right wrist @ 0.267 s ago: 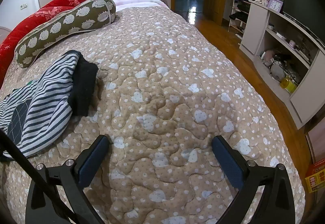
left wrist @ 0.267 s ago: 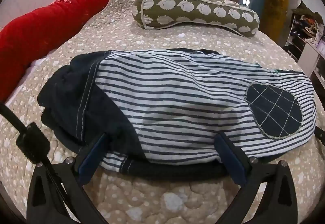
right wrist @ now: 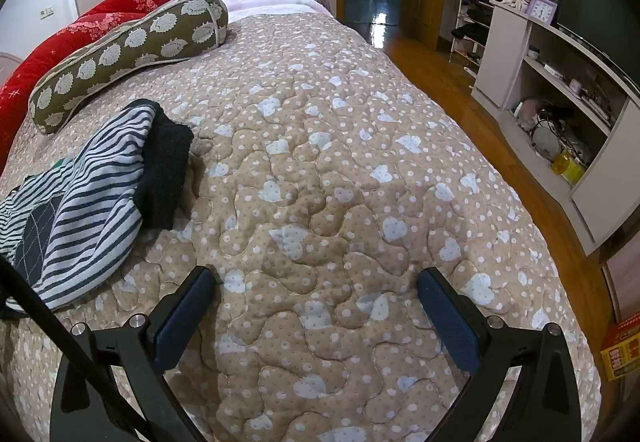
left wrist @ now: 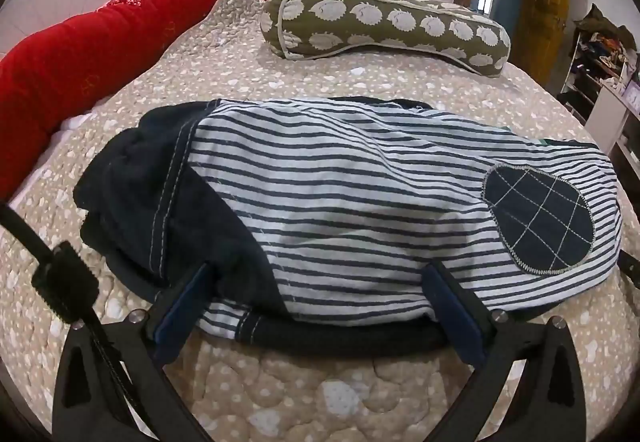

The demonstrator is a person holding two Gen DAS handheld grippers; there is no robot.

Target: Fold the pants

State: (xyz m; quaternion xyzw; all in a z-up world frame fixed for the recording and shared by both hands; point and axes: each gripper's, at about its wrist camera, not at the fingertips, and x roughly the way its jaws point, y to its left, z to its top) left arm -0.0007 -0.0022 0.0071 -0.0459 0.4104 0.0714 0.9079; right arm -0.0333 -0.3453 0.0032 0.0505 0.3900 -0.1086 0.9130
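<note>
The pants (left wrist: 340, 209) lie folded in a flat bundle on the beige quilted bed (left wrist: 304, 398): white with dark stripes, a navy waist part at the left and a navy checked knee patch (left wrist: 540, 222) at the right. My left gripper (left wrist: 320, 274) stands open at the bundle's near edge, its blue pads (left wrist: 184, 302) wide apart over the cloth, not pressing it. In the right wrist view the pants (right wrist: 92, 193) lie at the left, and my right gripper (right wrist: 318, 278) hangs open over bare quilt (right wrist: 340, 169), well to their right.
An olive bolster pillow (left wrist: 384, 25) with white hedgehogs lies behind the pants. A long red cushion (left wrist: 80, 53) runs along the left edge. Right of the bed are a wooden floor (right wrist: 500, 129), white shelves (right wrist: 560, 81) with clutter, and an orange box (right wrist: 622, 346).
Nothing has visibly changed; both grippers stay open in the same places.
</note>
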